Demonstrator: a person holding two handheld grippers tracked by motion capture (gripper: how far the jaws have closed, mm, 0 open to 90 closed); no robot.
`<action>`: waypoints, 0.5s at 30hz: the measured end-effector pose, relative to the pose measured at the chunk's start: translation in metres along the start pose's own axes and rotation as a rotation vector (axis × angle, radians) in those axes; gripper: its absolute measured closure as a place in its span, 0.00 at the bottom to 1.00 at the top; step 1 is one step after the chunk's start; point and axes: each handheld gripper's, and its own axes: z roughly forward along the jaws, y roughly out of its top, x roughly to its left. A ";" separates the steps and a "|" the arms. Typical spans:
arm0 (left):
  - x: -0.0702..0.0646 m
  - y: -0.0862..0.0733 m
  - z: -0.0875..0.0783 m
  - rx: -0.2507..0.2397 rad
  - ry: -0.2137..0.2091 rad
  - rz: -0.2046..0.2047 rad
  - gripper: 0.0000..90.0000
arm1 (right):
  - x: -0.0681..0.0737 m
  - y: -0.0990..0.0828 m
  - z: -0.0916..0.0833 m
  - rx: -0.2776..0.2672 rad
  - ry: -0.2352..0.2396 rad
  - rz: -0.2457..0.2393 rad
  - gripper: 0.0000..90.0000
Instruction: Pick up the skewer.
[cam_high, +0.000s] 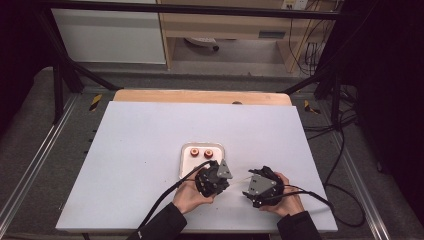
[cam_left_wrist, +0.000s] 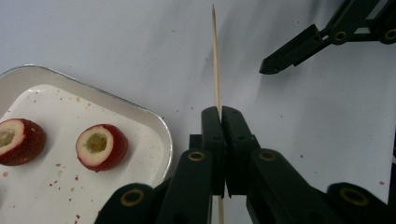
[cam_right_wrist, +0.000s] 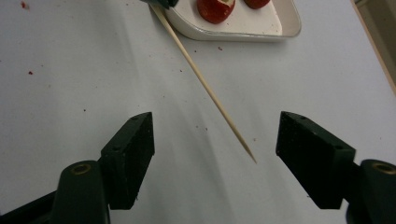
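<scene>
A thin wooden skewer (cam_left_wrist: 215, 60) sticks out level from my left gripper (cam_left_wrist: 221, 114), whose jaws are shut on its lower part. Its pointed end (cam_right_wrist: 205, 88) reaches into the gap of my right gripper (cam_right_wrist: 217, 128), which stands open with both pads well clear of the stick. In the high view the left gripper (cam_high: 226, 181) and right gripper (cam_high: 248, 187) face each other near the table's front edge, with the skewer (cam_high: 240, 178) bridging them. Two cored red fruit halves (cam_left_wrist: 102, 147) (cam_left_wrist: 18, 141) lie in a small white tray (cam_left_wrist: 154, 119), just left of the left gripper.
The tray (cam_high: 184, 160) sits at the middle of the white tabletop (cam_high: 140, 140), just behind the left hand. Red crumbs speckle the tray and the table. Cables trail from both grippers off the front edge. A wooden strip (cam_high: 200, 96) borders the far side.
</scene>
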 end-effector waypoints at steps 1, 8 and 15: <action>-0.001 0.001 0.001 0.003 -0.002 0.003 0.98 | 0.000 0.001 0.000 0.003 0.000 -0.017 0.35; -0.007 0.009 0.005 0.014 -0.007 0.027 0.98 | 0.003 0.000 0.004 0.012 0.009 -0.145 0.51; -0.010 0.015 0.010 0.030 -0.020 0.041 0.98 | 0.005 0.001 0.004 0.034 0.007 -0.248 0.64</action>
